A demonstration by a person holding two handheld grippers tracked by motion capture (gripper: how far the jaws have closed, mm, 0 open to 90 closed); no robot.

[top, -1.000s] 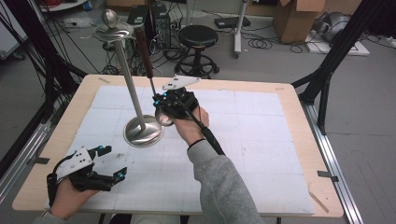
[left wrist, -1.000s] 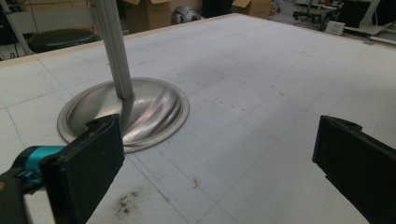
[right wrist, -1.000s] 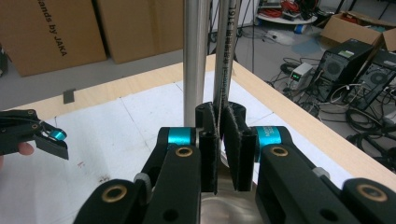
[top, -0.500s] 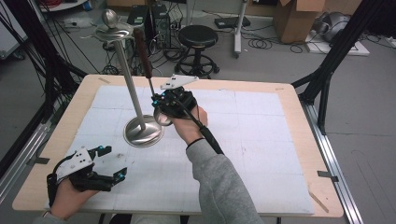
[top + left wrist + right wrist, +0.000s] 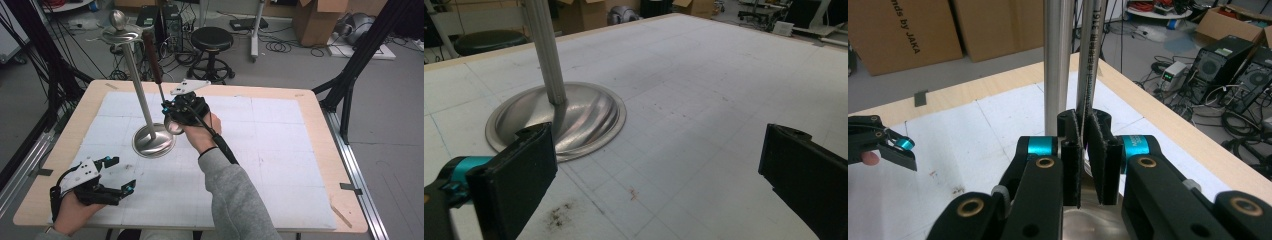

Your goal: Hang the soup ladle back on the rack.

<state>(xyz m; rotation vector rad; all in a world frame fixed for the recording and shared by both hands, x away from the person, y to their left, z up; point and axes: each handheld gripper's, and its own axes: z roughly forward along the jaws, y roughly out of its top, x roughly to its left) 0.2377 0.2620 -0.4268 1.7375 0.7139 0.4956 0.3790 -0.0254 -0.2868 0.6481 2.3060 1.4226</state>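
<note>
My right gripper (image 5: pixel 1083 150) is clamped nearly shut on a thin steel utensil shaft (image 5: pixel 1089 55), held upright, stamped "316L" after some characters I can't read. In the high view the right gripper (image 5: pixel 167 111) sits mid-table, and the utensil's dark wooden handle (image 5: pixel 152 57) rises from it, tilted slightly left. Just beside it stands a tall steel stand: its pole (image 5: pixel 137 85) is immediately left of the held shaft, close to it, contact unclear. Its round base (image 5: pixel 153 140) sits on the white gridded mat (image 5: pixel 280 150), with a dish and ball (image 5: pixel 119 26) on top.

My left gripper (image 5: pixel 659 170) is wide open and holds nothing, hovering near the table's front left corner (image 5: pixel 107 175), well apart from the base (image 5: pixel 574 115).

A cardboard box (image 5: pixel 903 30) behind reads "...nds by JAKA". Floor behind: black stool (image 5: pixel 212 39), computer towers (image 5: pixel 1233 65), cables.
</note>
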